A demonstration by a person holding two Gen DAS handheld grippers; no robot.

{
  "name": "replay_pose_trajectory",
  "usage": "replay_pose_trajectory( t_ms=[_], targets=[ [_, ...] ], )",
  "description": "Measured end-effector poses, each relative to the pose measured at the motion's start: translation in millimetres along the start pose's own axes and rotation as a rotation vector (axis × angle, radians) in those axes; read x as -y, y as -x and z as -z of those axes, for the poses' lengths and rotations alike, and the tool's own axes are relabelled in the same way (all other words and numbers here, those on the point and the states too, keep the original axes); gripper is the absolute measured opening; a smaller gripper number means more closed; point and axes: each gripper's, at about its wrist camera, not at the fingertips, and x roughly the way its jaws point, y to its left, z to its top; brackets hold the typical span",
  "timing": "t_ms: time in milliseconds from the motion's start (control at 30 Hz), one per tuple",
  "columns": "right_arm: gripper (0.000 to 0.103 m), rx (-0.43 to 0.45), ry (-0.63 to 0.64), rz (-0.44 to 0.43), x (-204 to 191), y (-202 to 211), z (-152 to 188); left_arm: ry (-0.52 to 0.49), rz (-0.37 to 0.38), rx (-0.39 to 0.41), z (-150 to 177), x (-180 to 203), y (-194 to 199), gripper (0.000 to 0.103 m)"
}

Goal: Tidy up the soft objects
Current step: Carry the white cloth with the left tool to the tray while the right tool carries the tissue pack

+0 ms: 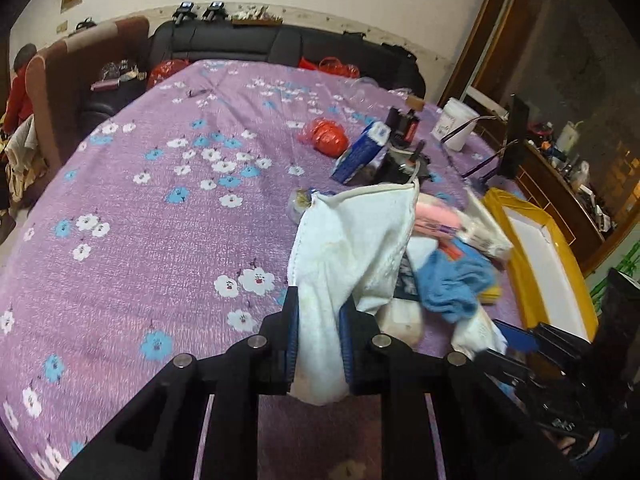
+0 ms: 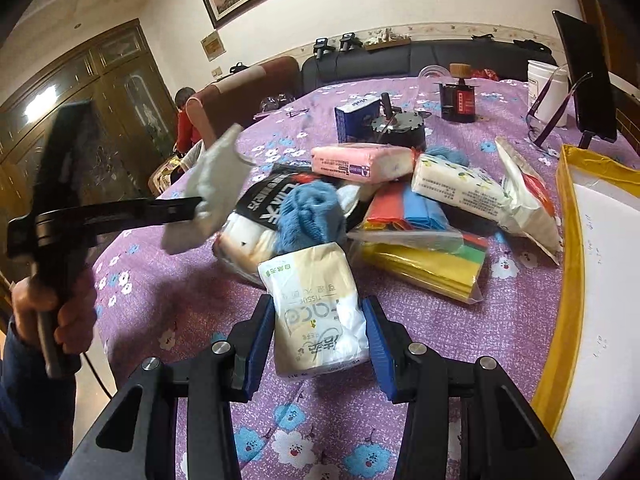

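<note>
White cloth (image 1: 344, 256), held clear of the purple floral bedspread (image 1: 160, 208), hangs long and limp from the left gripper (image 1: 319, 330), whose fingers are clenched on its lower end; I judge the trailing edge could snag the pile or slide free, since little fabric sits between the pads. Yellow-rimmed tray (image 2: 568, 216) at the right shows only its bare white floor, nothing in it. Smaller, the tissue pack (image 2: 316, 312) is grasped by the right gripper (image 2: 318, 320); squeezing that soft pack could let it twist out.
</note>
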Motion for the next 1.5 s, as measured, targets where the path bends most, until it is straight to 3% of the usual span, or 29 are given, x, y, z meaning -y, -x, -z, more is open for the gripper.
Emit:
replay_pose_trajectory(
  t_ms=[633,1000,1167,1500],
  targets=[
    [0.049,0.106,-0.060,-0.048,10.5,52.4,-1.8,-0.106,0.043,0.044,3.7,56.9,28.6,0.017],
    [0.049,0.156,-0.037,-0.075,3.0,52.6,-51.8,-0.047,0.025,0.091,19.0,59.1,62.3,0.017],
    [0.049,0.187,-0.038,-0.053,4.7,64.1,-73.9,-0.095,0.022,0.085,22.7,78.7,71.4,0.017],
    [0.049,0.188,-0.105,-0.014,41.5,84.3,-59.6,-0.164,0.045,0.096,23.0,116.7,80.9,0.017]
  ],
)
